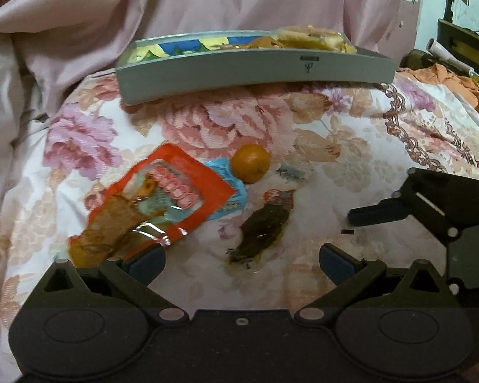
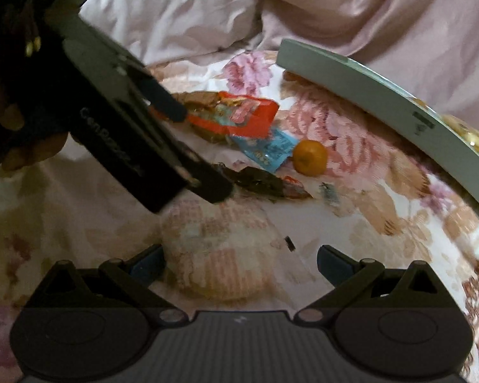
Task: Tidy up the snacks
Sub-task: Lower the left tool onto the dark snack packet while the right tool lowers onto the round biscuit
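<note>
Loose snacks lie on the floral bedspread: a red packet (image 1: pixel 150 198) (image 2: pixel 236 115), a blue packet (image 1: pixel 231 185) (image 2: pixel 268 150), a small orange fruit (image 1: pixel 250 162) (image 2: pixel 309 156), a dark brown packet (image 1: pixel 265 226) (image 2: pixel 258 182) and a tiny grey sachet (image 1: pixel 290 172) (image 2: pixel 329 193). A grey tray (image 1: pixel 255 67) (image 2: pixel 367 95) behind them holds several snacks. My left gripper (image 1: pixel 242 261) (image 2: pixel 191 146) is open, low over the near ends of the red and brown packets, gripping nothing. My right gripper (image 2: pixel 241 265) is open over bare cloth; its body (image 1: pixel 431 204) shows to the right of the snacks.
Pink bedding (image 1: pixel 143 9) is heaped behind the tray. Orange cloth and dark furniture (image 1: pixel 456 51) sit at the far right. A tiny black scrap (image 2: pixel 290 243) lies on the bedspread ahead of the right gripper. A hand (image 2: pixel 32 146) holds the left gripper.
</note>
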The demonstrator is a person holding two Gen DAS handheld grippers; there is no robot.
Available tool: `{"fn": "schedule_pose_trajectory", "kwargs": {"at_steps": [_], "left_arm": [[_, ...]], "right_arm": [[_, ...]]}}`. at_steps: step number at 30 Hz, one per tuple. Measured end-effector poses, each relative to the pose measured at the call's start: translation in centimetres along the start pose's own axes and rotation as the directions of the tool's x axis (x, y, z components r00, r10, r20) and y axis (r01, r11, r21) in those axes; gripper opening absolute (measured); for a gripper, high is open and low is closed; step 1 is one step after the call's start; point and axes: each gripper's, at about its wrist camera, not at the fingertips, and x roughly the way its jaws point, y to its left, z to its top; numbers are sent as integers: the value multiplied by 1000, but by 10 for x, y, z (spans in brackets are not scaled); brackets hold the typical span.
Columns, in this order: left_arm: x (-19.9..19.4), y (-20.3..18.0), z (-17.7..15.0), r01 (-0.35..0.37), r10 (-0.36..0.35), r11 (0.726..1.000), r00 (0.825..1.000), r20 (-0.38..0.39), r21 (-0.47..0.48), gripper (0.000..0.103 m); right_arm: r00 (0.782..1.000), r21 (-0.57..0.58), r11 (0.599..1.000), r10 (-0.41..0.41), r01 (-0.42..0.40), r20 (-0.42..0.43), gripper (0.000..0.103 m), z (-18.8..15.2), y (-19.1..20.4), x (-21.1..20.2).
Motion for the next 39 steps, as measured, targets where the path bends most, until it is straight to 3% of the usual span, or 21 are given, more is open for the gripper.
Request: {"fn": "schedule_pose_trajectory", "kwargs": {"at_steps": [4, 9, 16, 25, 30, 34, 39], "left_arm": [[7, -3, 3, -6, 7, 1000, 1000, -10, 3, 102], [15, -9, 13, -32, 32, 999, 999, -1, 20, 102], [27, -27, 22, -9, 10, 998, 1000, -13, 68, 101], [47, -35, 25, 38, -27, 988, 997, -75, 149, 86], [51, -31, 33, 58, -48, 990, 995, -84, 125, 74], [51, -27, 37, 64, -58, 996, 995, -84, 69, 55], [47, -33, 34, 79, -74, 996, 992, -102, 46, 51]], "right_arm": [[998, 89, 994, 58, -57, -3, 102, 2, -13, 10], [993, 53, 994, 96, -92, -72, 93, 6, -21, 8], [992, 68, 998, 29, -21, -119, 86, -3, -46, -8], [990, 158, 986, -35, 57, -138, 81, -18, -95, -25], [989, 186, 980, -40, 66, -143, 80, -21, -101, -23], [989, 180, 981, -43, 68, -138, 80, -19, -100, -22], [989, 181, 981, -47, 72, -137, 78, -18, -99, -21]]}}
